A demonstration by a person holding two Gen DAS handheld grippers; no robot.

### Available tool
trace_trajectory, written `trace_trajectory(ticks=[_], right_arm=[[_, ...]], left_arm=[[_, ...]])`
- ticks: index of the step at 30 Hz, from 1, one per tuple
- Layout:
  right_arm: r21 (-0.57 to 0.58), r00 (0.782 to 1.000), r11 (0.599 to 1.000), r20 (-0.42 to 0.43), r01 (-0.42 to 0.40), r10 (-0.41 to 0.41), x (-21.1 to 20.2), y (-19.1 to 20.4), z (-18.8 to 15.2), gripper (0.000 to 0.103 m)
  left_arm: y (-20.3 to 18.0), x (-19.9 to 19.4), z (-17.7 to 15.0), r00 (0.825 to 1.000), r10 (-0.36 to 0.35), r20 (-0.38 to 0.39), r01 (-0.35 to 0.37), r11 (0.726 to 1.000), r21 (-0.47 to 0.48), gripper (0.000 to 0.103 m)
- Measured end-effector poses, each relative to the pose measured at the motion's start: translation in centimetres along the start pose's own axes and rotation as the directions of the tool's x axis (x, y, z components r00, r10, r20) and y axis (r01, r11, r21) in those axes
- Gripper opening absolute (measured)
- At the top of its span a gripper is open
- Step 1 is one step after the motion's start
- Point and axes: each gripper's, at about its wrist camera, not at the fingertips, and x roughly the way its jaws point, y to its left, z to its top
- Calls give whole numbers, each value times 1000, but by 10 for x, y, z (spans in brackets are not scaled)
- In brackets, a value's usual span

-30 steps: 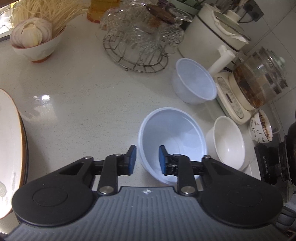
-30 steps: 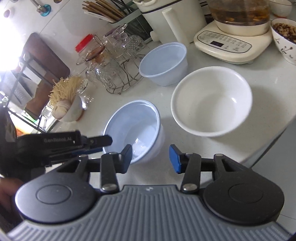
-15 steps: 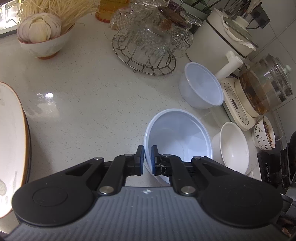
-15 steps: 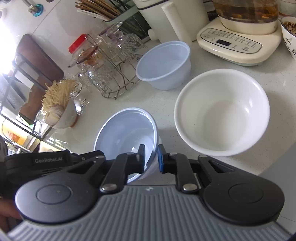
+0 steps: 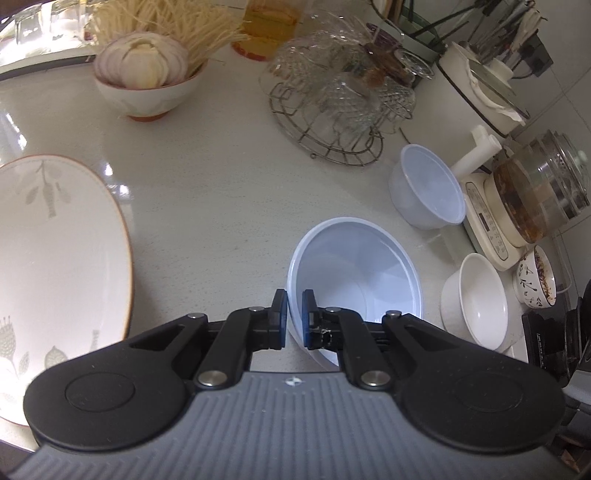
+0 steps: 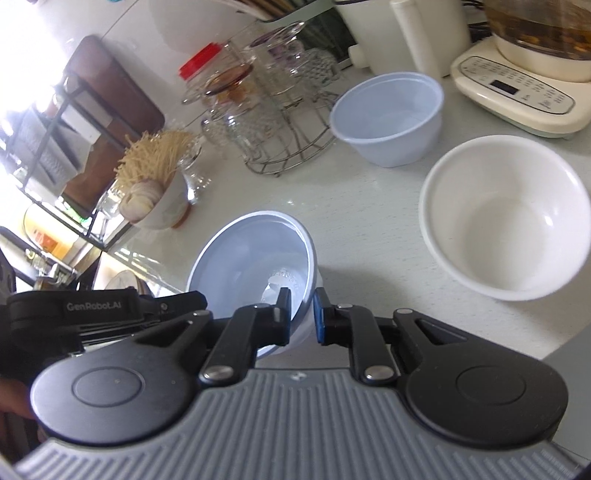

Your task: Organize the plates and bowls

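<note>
left gripper (image 5: 294,318) | right gripper (image 6: 301,316) | fingers pinch plastic bowl (image 5: 356,280) rim

- I saw a pale speckled countertop (image 5: 221,192) catching bright glare from the left.
- A black wire shelf (image 6: 55,122) stood at the far left, washed out by strong daylight.
- A brown board (image 6: 110,96) leaned beside that shelf against the white wall (image 6: 147,22).
- The wall (image 5: 576,29) behind the appliances looked tiled.
</note>
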Motion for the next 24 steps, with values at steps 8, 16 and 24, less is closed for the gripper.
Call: trace_trajectory(ticks=[8,16,24], right_arm=[[-24,1000,1000,-17,6,-7,10,8,-5,16],[1,1000,1000,-10,-6,6,15,7,-11,16],[-2,1000,1000,6,17,-17,10,10,-12,19]], left_arm=[[8,3,-3,999,27,-20,-26,1000,7,10],[13,5,-2,999,24,-35,-24,999,21,10],[13,7,0,997,37,-67,-35,999,36,31]])
